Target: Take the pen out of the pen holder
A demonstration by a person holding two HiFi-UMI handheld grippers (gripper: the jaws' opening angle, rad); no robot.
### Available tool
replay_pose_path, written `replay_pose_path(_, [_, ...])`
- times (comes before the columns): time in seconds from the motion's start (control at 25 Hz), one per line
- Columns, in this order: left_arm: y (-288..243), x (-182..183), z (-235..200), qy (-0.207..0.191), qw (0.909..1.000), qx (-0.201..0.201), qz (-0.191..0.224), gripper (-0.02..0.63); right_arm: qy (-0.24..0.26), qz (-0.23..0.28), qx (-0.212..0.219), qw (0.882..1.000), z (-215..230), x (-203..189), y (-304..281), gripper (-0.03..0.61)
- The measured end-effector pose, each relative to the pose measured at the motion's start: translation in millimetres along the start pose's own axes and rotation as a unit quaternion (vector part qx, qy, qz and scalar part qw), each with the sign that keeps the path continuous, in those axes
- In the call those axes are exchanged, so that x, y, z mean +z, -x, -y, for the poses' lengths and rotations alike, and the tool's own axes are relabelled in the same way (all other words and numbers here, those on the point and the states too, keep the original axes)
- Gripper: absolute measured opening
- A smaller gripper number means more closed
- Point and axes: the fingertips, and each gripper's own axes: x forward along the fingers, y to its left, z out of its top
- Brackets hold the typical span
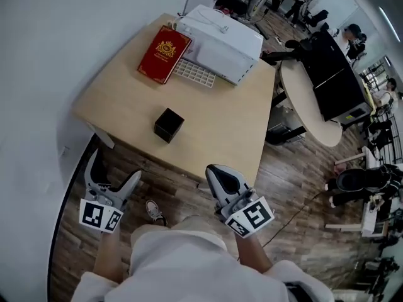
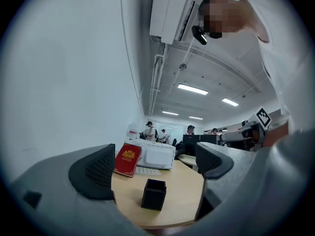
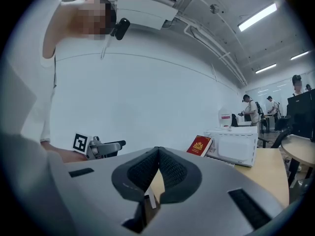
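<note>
A black square pen holder [image 1: 169,124] stands near the front of the wooden table [image 1: 220,128]. It also shows low in the left gripper view [image 2: 154,194], and I see no pen in it. My left gripper [image 1: 115,165] hangs below the table's front left edge, open and empty, its jaws [image 2: 155,163] framing the holder from a distance. My right gripper [image 1: 217,170] sits just off the table's front edge, right of the holder, pads pressed together [image 3: 157,154]. A thin pale sliver shows in the gap below the pads; I cannot tell what it is.
A red book [image 1: 164,53], a white gridded tray [image 1: 194,73] and a white boxy appliance [image 1: 220,35] fill the table's far side. A round table [image 1: 312,115] with a black monitor [image 1: 330,74] stands to the right. A white wall runs along the left. People stand far back.
</note>
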Motion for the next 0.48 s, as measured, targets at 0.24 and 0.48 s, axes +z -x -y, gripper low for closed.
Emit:
replay_pose_path(0.24, [-47,-8,0,0.018,0.9983,-0.055,0.003,0.504,0.006,-0.016,-0.051,0.999,34,4,-7,0.000])
replay_pose_path(0.48, [-63,-22,-1,0.029,0.9973,-0.066,-0.013,0.503,0.012,0.001,-0.065,0.998,49,15,-20,0.000])
